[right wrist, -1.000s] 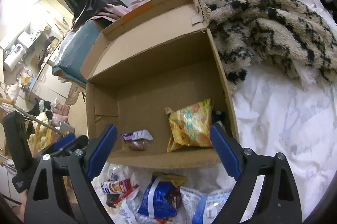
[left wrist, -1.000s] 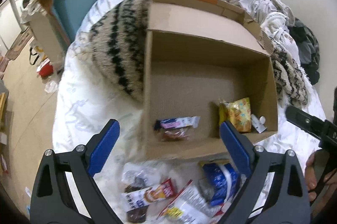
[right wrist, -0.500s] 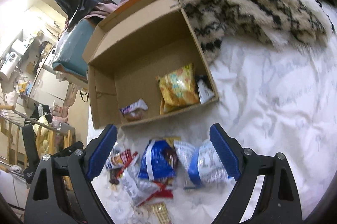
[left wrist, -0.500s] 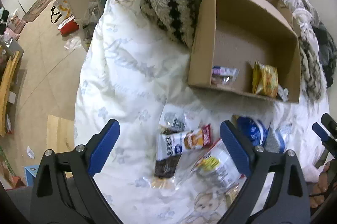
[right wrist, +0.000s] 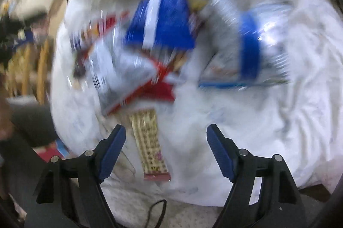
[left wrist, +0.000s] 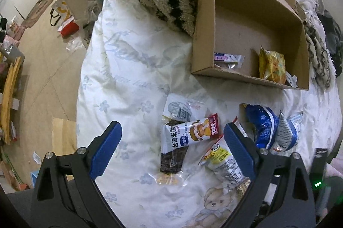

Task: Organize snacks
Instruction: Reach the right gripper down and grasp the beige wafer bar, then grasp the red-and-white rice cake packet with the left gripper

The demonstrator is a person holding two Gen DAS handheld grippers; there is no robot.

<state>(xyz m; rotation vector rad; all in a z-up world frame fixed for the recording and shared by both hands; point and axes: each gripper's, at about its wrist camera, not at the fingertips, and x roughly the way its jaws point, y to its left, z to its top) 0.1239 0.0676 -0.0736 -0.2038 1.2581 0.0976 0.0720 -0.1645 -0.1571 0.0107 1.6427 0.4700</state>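
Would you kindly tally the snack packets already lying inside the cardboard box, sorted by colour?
Yellow packet: 1
Pink-and-white packet: 1
Small white packet: 1
Total in the cardboard box: 3

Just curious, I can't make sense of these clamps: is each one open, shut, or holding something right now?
Left gripper: open, holding nothing.
Right gripper: open, jaws have just been closing, a beige snack bar lies between them, not gripped.
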